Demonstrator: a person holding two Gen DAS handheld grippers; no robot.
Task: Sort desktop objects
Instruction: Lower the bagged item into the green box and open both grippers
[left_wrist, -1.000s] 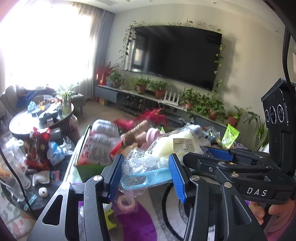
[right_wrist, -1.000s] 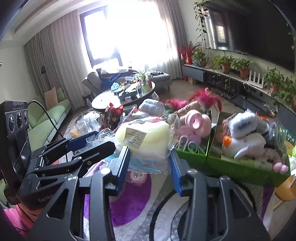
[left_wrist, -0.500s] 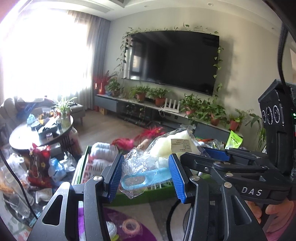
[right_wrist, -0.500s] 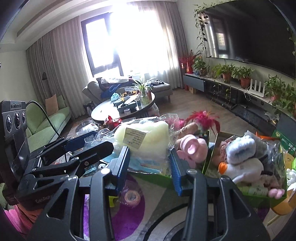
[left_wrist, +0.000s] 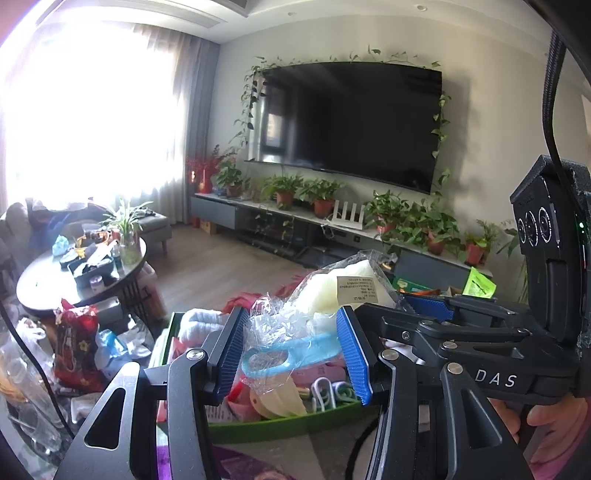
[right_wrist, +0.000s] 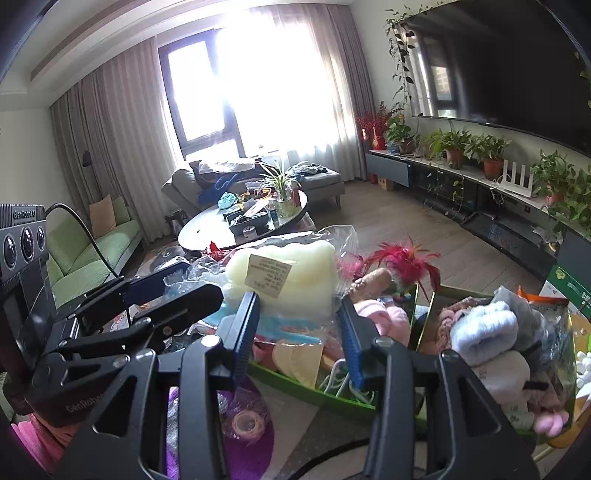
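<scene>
A clear plastic bag (left_wrist: 325, 295) with a pale yellow sponge, a paper label and a light blue piece inside hangs in the air. My left gripper (left_wrist: 291, 334) is shut on its crinkled left end, the blue pads pressing the plastic. My right gripper (right_wrist: 299, 319) is shut on the same bag (right_wrist: 288, 275) at its other end. Each gripper shows in the other's view: the right gripper (left_wrist: 428, 308) at right, the left gripper (right_wrist: 166, 286) at left. Below the bag lies a green box (left_wrist: 280, 424) of small toys and clips.
A second green box (right_wrist: 424, 299) beside the first holds plush toys (right_wrist: 484, 332). A tape roll (right_wrist: 245, 424) lies on a purple mat. A red snack bag (left_wrist: 74, 343) and a loaded round coffee table (right_wrist: 207, 232) stand to the left. Potted plants line the TV shelf.
Both grippers have carried the bag forward and a little up. The green boxes now sit lower in both views, with the bag over the first box.
</scene>
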